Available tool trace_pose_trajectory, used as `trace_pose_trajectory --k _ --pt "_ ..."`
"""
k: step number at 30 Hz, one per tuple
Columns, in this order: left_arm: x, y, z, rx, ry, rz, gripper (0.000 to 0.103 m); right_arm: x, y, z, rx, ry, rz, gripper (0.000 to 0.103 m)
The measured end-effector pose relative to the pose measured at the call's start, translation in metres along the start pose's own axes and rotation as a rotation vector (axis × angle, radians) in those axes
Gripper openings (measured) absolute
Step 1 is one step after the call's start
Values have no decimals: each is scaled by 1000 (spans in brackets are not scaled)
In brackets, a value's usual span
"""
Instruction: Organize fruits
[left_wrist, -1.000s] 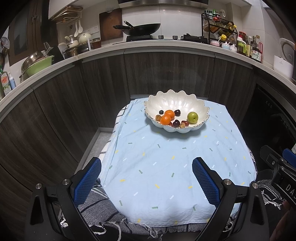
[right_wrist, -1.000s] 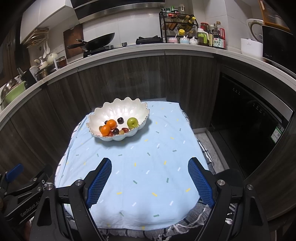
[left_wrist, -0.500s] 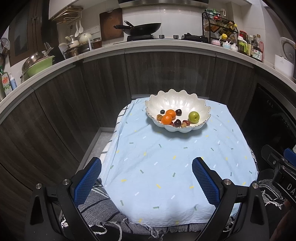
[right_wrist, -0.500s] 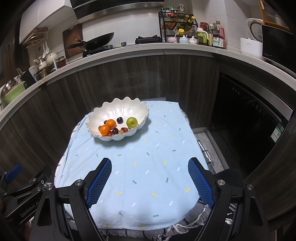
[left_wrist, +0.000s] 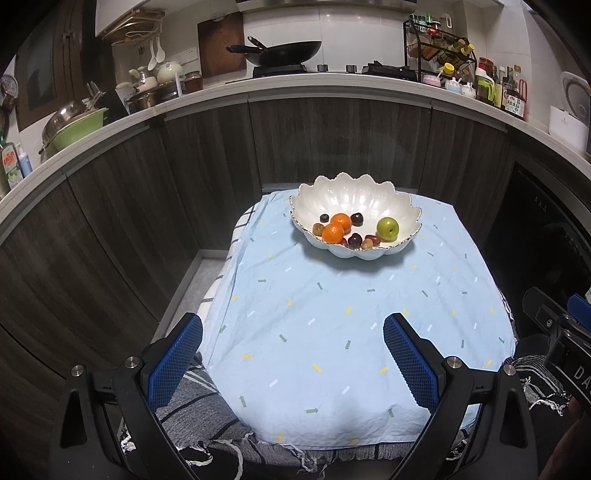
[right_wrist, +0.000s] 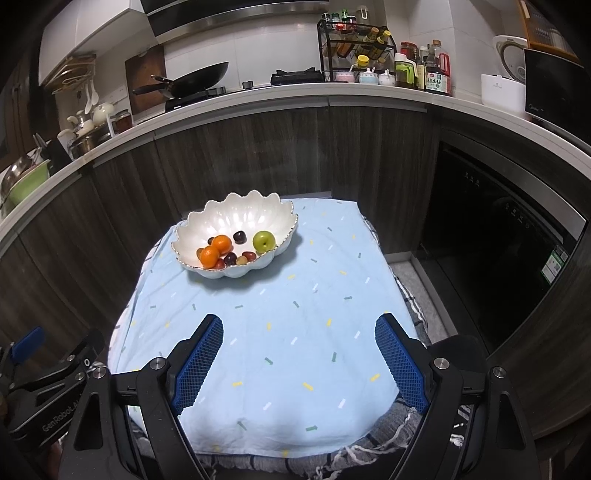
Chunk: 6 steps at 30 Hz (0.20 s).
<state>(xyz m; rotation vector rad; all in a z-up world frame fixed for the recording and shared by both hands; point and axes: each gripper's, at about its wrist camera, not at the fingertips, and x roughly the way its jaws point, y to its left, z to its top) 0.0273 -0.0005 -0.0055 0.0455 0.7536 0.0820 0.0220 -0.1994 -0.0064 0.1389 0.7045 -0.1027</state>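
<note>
Fruits (left_wrist: 334, 233) lie together in a white scalloped bowl (left_wrist: 354, 197) at the far end of the cloth-covered surface (left_wrist: 332, 332): two oranges, a green apple (right_wrist: 263, 241) and small dark pieces. Left fingers (left_wrist: 173, 363) and right fingers (right_wrist: 400, 363) are spread wide with nothing between them, hovering over the near edge, well apart from the bowl.

Dim kitchen, lit from overhead; glare gleams on the white scalloped bowl's (left_wrist: 354, 195) inner wall; a soft shadow pools beneath it on the blue cloth (left_wrist: 332, 314); fisheye bends the countertop (right_wrist: 332, 99); corners vignette black; focus sharp throughout.
</note>
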Motion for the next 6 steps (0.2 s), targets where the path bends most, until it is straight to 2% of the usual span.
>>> trace_pose_trajectory --k 6 --pt "4 -2 1 7 6 -2 100 2 0 0 -1 3 1 85"
